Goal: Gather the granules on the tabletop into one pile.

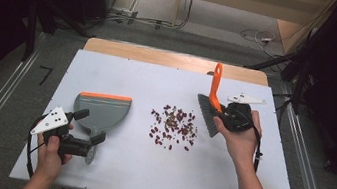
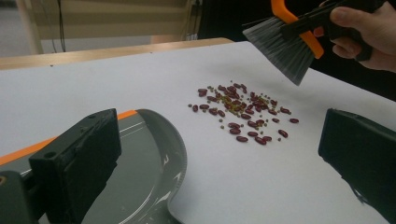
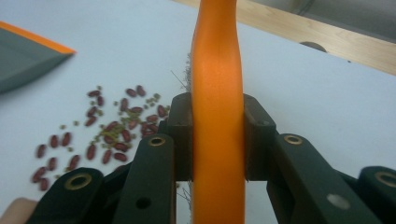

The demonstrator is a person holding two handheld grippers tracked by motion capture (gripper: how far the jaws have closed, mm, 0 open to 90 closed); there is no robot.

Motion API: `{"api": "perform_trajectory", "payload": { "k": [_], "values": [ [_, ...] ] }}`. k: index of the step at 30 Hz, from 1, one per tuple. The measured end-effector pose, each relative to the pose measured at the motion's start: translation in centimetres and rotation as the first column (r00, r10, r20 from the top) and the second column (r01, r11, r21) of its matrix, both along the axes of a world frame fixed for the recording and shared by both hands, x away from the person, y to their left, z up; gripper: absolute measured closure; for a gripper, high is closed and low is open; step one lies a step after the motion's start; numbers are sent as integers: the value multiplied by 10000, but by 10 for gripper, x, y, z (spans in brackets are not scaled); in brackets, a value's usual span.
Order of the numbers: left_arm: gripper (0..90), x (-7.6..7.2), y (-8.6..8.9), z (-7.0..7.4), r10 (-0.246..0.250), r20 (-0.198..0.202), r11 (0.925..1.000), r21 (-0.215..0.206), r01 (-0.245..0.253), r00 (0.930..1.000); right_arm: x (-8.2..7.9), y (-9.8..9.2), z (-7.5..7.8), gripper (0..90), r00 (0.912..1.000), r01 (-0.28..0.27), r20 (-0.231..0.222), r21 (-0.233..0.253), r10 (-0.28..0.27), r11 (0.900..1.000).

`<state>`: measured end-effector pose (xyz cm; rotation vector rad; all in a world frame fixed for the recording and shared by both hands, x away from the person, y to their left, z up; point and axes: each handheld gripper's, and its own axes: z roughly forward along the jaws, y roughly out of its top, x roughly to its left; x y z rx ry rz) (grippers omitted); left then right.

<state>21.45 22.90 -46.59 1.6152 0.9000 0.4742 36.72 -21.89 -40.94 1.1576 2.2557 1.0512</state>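
Both claws were mine, and nearest to me my left gripper (image 1: 84, 131) sat low over the table with its jaws spread wide, released and holding nothing; the handle of the grey dustpan (image 1: 103, 110) lay between them, though I could not tell whether either jaw touched it. In the left gripper view the dustpan's curved grey wall (image 2: 175, 154) ran up beside one jaw, and its orange lip (image 1: 106, 96) faced away from me rather than toward the mess. Farther out, near the middle of the white table (image 1: 124, 75), lay the scattered red beans (image 1: 173, 127) mixed with smaller greenish bits, well apart from the pan. Beyond them, on the far right, my right gripper (image 1: 222, 111) was clenched on the orange handle of the hand brush (image 1: 215, 89), the jaws pinching it from both sides in the right gripper view (image 3: 218, 130). The grey bristles (image 2: 282, 46) hung lifted just off the table beside the pile. I judged the step in hand to be readying the sweep, with none of the beans yet gathered. The next move, as I reckoned it, called for closing the left claw on the pan handle, turning the lip toward the beans and pressing it flat, then bringing the bristles down behind the pile.
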Motion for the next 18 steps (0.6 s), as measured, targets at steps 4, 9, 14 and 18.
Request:
{"api": "perform_trajectory", "payload": {
  "k": [4, 9, 14, 18],
  "values": [
    [0, 0, 0, -1, -49, -16, 10000, 60, 49, 10000, 10, 8, -7, 688, 9999, 98, -19, -808, -100, 9967],
    [0, 1, 3, -1, -18, -28, 10000, 25, 19, 10000, 23, 21, -13, 688, 10000, 16, -65, -1712, -27, 9852],
    [0, 1, 3, -1, -73, -62, 9999, -82, 72, 10000, 38, 34, -15, 689, 9998, -181, -24, -2570, 181, 9662],
    [0, 1, 3, -1, -78, -75, 9999, -145, 77, 9999, 50, 45, -17, 689, 9985, -516, -7, -3244, 543, 9445]
  ]
}}
